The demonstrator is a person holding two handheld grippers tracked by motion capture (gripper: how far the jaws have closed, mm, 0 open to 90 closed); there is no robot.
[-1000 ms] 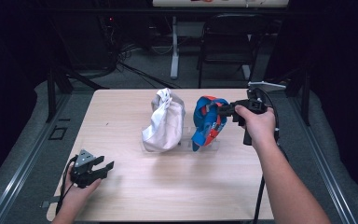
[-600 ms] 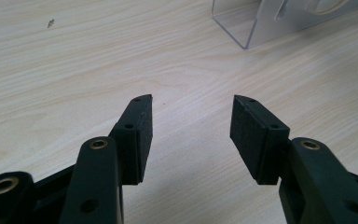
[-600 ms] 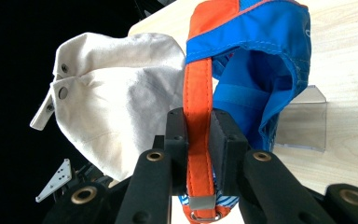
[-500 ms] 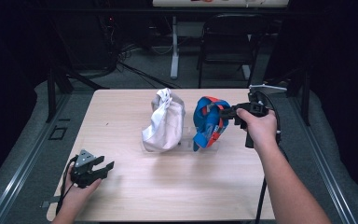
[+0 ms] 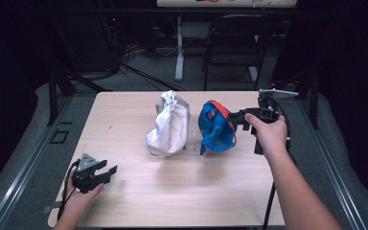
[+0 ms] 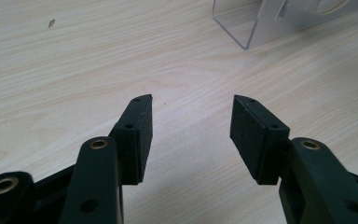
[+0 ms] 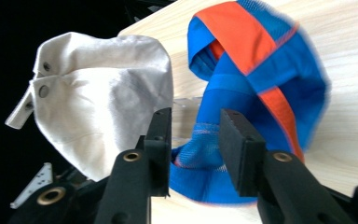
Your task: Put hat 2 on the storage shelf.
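White cloth [image 5: 168, 125] flanks blue cap [image 5: 216, 126] (both grippers' fingers spread, gripping nothing).

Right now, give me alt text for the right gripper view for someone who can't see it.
Two black jaws of the right gripper stand slightly apart in front of a blue mesh fabric item with orange stripes. A cream cloth item with metal snaps stands beside it on the light wooden table.

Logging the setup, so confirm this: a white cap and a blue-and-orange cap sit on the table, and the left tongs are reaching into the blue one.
One thing is wrong: the right tongs are at the blue-and-orange cap, as the high view shows. The left tongs sit open near the table's front left corner. The white cap is beside the blue one, as stated.
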